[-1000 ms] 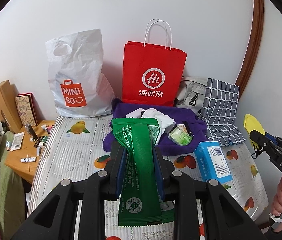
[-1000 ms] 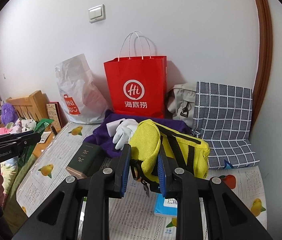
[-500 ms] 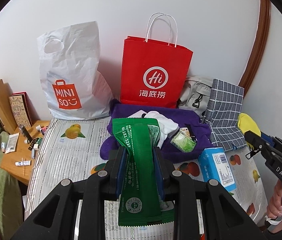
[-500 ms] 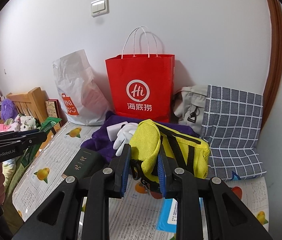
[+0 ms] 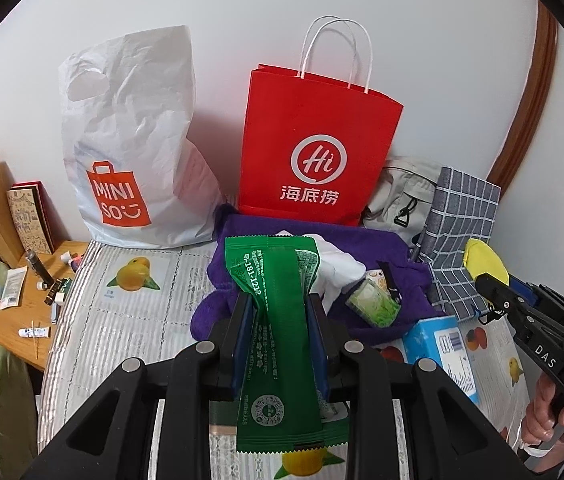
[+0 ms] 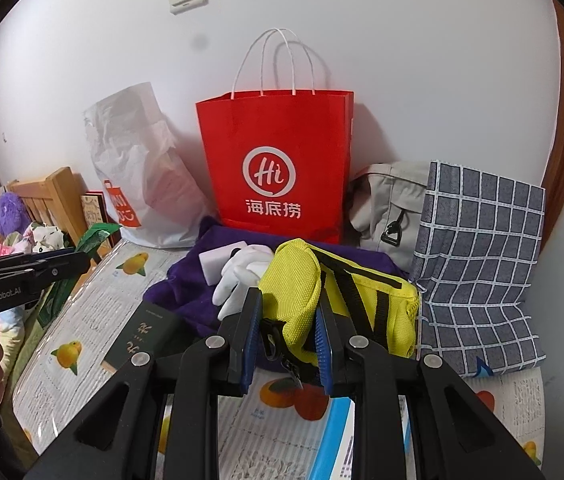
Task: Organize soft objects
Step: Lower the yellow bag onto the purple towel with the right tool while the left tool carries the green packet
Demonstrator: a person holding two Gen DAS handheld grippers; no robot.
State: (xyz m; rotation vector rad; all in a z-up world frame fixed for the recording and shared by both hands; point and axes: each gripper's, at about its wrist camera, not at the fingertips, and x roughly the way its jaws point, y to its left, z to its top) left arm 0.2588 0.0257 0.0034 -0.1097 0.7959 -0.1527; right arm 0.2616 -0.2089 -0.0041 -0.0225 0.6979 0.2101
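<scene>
Up against the white wall, a table covered in a fruit-print cloth carries the biggest items: a red paper bag standing upright in the middle, a white plastic shopping bag to its left, and a grey checked fabric bag leaning on the right beside a beige bag. Just before the red bag lies a purple cloth with a white glove on it. A blue tissue pack sits at the cloth's near right edge.

The right gripper is narrowly parted, its blue pads clamped on a yellow pouch held above the purple cloth. The left gripper is nearly closed, pinching a green wrapper packet upright over the table's near edge.
</scene>
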